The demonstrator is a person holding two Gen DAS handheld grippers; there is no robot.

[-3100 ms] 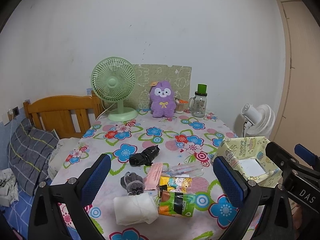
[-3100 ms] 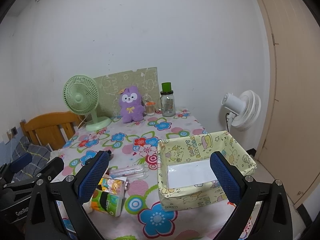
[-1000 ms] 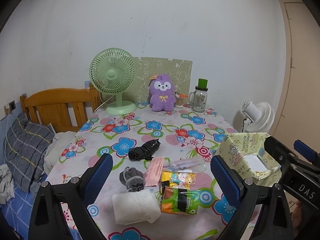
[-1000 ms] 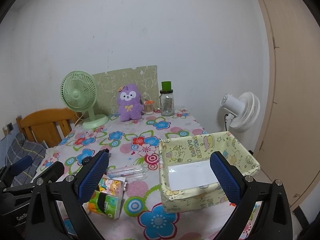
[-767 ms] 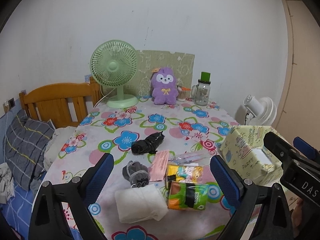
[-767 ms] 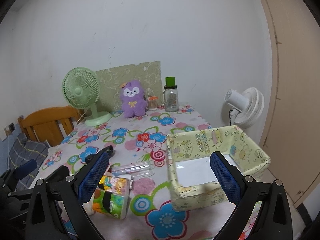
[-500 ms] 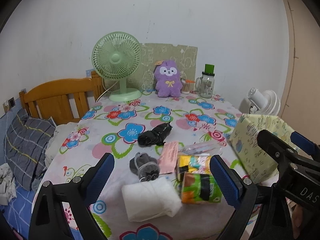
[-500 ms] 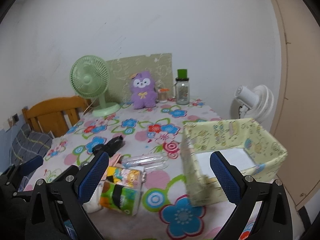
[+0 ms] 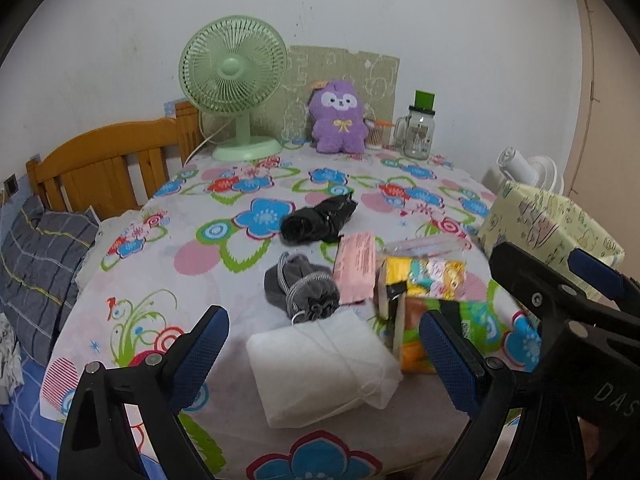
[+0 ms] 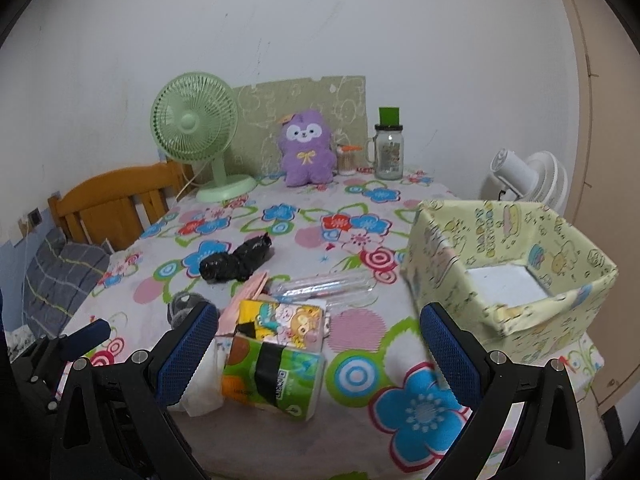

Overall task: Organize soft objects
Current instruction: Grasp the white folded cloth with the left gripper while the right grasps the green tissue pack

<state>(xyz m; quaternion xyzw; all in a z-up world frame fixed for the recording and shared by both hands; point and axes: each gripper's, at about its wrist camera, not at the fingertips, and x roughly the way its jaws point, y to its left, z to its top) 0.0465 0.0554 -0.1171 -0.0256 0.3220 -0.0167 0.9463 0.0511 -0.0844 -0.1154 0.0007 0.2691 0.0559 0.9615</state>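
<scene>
Floral cloth covers the table (image 9: 168, 240), and our soft things sit in a tight cluster toward its near edge. Seen from the left wrist, the left gripper (image 9: 324, 354) is spread wide and holds nothing; the white folded cloth pack (image 9: 320, 368) lies between its fingertips on the table. Just past it at 12 o'clock sits a grey drawstring pouch (image 9: 302, 286), with a black rolled bundle (image 9: 318, 220) farther out. At 1 o'clock of the white pack a pink packet (image 9: 356, 266) leans against a yellow cartoon tissue pack (image 9: 424, 276), and a green-and-orange tissue pack (image 9: 436, 328) crowds the left gripper's right finger.

From the right wrist, the right gripper (image 10: 320, 356) is also released and empty, hovering over the green-and-orange tissue pack (image 10: 276, 372). A clear plastic sleeve (image 10: 324, 286) lies at 12 o'clock beyond the packs. The pale yellow printed storage box (image 10: 512, 264) stands at 2 o'clock, open-topped, at the table's right edge, apart from the cluster.

Along the far edge, by the wall, a green desk fan (image 10: 196, 136), a purple plush (image 10: 306, 148) and a glass jar mug with a green lid (image 10: 388, 148) stand in a row. Open cloth stretches between that row and the cluster. Off the left edge we see a wooden headboard (image 9: 100, 160) and a grey plaid pillow (image 9: 40, 264); a white floor fan (image 10: 528, 176) stands behind the box.
</scene>
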